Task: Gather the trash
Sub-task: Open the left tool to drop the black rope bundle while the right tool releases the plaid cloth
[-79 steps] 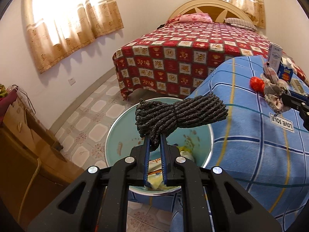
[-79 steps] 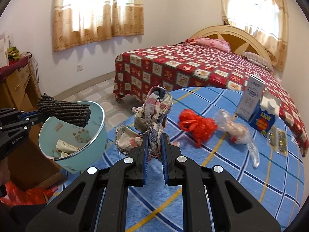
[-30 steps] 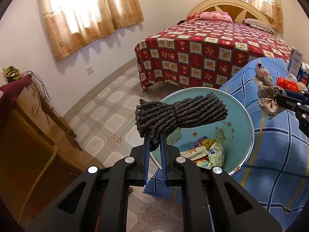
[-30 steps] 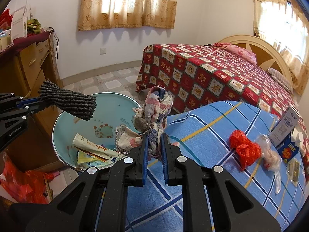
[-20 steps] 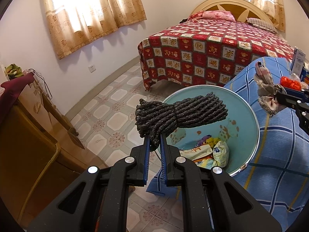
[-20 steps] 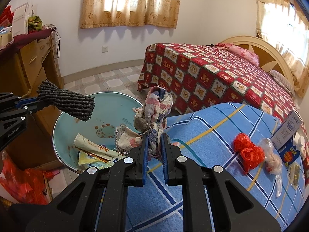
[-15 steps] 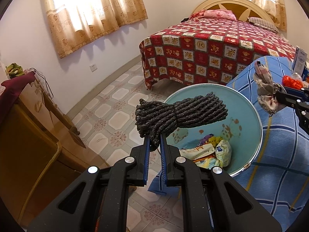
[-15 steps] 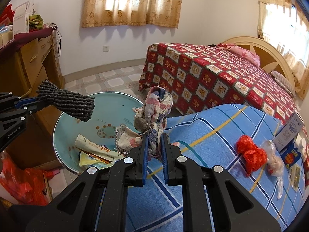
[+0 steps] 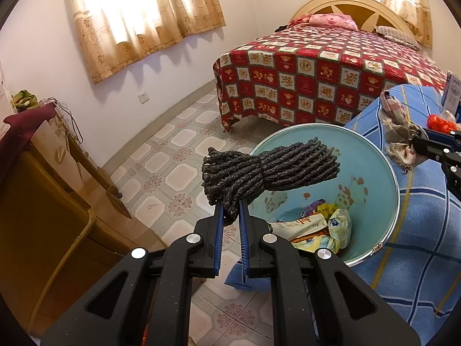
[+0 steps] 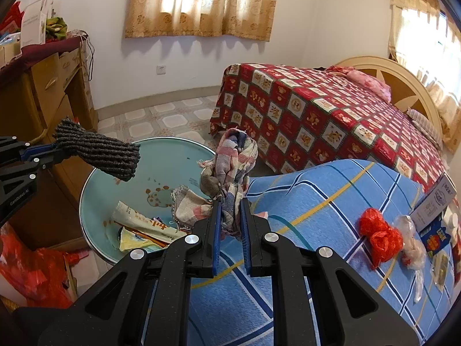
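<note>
Clamping a dark knitted bundle (image 9: pixel 268 170), the left tool (image 9: pixel 229 216) hovered over the teal basin (image 9: pixel 371 155); the right tool (image 10: pixel 229 216) gripped a plaid rag (image 10: pixel 230 167) near its right rim. Releasing there risked the rag catching the rim and landing outside, on the blue-checked tabletop (image 10: pixel 317 201).

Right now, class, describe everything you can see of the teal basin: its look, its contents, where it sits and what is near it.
The basin is round, pale teal inside, with a shiny metal rim and faded cartoon prints on its inner wall. It looks tilted, beside the edge of the blue checked bed, above the tiled floor. Crumpled wrappers lie in its lower part. The left claw holds a dark knitted bundle in front of it; the right claw holds a plaid rag near its rim. What supports it is hidden.
</note>
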Motion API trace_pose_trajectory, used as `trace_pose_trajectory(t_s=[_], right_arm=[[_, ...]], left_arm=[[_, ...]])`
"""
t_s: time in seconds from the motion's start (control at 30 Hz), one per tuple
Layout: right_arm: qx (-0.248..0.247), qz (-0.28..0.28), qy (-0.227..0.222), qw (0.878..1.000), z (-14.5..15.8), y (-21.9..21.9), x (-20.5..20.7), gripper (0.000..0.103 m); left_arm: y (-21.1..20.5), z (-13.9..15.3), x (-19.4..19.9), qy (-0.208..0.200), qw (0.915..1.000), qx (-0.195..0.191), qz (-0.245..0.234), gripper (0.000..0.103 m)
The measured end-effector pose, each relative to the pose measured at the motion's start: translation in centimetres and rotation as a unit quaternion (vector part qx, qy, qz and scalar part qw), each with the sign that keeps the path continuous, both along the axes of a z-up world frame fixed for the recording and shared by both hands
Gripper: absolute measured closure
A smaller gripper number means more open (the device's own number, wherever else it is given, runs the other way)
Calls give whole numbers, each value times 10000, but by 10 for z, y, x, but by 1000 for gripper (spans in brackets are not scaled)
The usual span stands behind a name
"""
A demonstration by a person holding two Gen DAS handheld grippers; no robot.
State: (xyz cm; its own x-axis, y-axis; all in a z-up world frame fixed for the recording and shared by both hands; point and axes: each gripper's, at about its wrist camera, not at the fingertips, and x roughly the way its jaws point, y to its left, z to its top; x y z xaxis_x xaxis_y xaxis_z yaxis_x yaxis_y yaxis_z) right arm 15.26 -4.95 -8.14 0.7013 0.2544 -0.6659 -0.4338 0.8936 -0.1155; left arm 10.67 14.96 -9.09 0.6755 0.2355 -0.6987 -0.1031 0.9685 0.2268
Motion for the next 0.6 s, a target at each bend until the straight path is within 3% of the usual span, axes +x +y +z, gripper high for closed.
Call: trace_pose_trajectory(t_s=[0.6], right_arm=[[-50,90,-13,9999,0,9,1,90]], left_arm=[[0,-1,1,12,10000,-19,19,93]])
